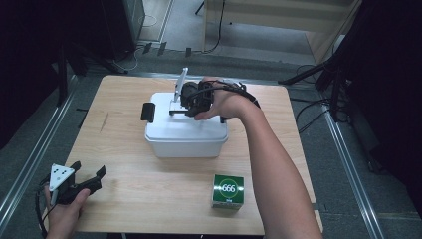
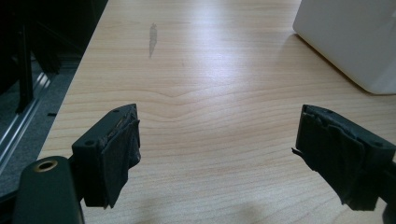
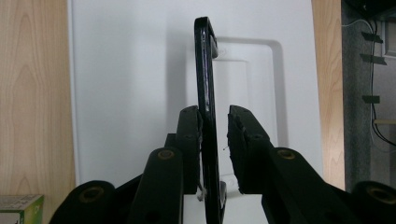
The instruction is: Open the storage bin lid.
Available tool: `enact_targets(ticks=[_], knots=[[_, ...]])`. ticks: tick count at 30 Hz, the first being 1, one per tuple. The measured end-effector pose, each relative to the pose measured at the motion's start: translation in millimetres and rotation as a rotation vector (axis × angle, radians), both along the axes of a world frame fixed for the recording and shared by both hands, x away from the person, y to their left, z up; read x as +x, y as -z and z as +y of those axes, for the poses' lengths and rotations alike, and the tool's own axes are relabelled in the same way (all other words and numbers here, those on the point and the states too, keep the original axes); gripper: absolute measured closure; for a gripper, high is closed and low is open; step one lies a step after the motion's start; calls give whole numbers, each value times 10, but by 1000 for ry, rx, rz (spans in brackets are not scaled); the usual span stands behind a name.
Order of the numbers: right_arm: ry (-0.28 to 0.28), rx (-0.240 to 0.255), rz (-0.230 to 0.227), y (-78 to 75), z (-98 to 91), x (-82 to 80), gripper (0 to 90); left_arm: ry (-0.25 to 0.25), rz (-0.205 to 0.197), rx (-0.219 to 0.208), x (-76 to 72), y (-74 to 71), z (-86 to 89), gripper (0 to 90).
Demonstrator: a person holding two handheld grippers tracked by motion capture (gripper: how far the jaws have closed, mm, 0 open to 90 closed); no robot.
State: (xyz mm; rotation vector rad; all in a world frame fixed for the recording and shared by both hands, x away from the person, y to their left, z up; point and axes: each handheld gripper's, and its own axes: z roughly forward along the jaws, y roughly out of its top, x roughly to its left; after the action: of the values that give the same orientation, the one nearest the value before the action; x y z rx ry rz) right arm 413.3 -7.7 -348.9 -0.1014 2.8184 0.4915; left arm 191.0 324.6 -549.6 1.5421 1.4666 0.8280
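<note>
The black upright handle (image 3: pixel 206 88) of the white plastic lidded box (image 3: pixel 135 70) is seen standing lengthwise between the right claw's (image 3: pixel 215 126) narrowed jaws, one pad touching, a gap remaining at the other; not yet gripped.

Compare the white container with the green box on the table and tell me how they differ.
The white container is much larger than the green box. The container is plain white with a black handle raised on its lid; the green box bears a round white "666" label and has no handle. The container stands mid-table with the right gripper at its handle; the green box stands untouched near the front edge. Both rest upright on the wooden table.
</note>
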Motion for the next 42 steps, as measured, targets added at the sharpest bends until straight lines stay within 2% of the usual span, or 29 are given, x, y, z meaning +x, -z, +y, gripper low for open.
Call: enact_targets(ticks=[3,7,12,15,23,25,30,34,38,39,42], knots=[[1,-5,5,15,6,5,768,1,1,3,0,0,0,144],[4,-3,-17,10,10,11,831,3,3,4,2,-1,-1,144],[16,-14,-19,3,11,-1,844,6,6,6,1,-2,-2,144],[-22,-13,-37,1,13,9,854,3,5,8,5,0,-5,144],[-30,-15,-38,-23,6,11,858,4,8,10,7,0,-7,144],[-12,-11,-36,-45,-7,-12,859,4,10,11,8,0,-8,144],[-36,9,-47,-115,-19,-7,859,4,9,15,8,1,-12,144],[-16,29,-50,-223,-54,-41,860,5,9,15,8,1,-13,144],[-40,44,-63,-278,-79,-38,860,3,8,14,8,1,-17,144],[-25,43,-62,-298,-93,-51,860,4,8,15,9,1,-16,144],[-33,53,-71,-356,-126,-56,860,3,8,15,10,2,-18,144]])
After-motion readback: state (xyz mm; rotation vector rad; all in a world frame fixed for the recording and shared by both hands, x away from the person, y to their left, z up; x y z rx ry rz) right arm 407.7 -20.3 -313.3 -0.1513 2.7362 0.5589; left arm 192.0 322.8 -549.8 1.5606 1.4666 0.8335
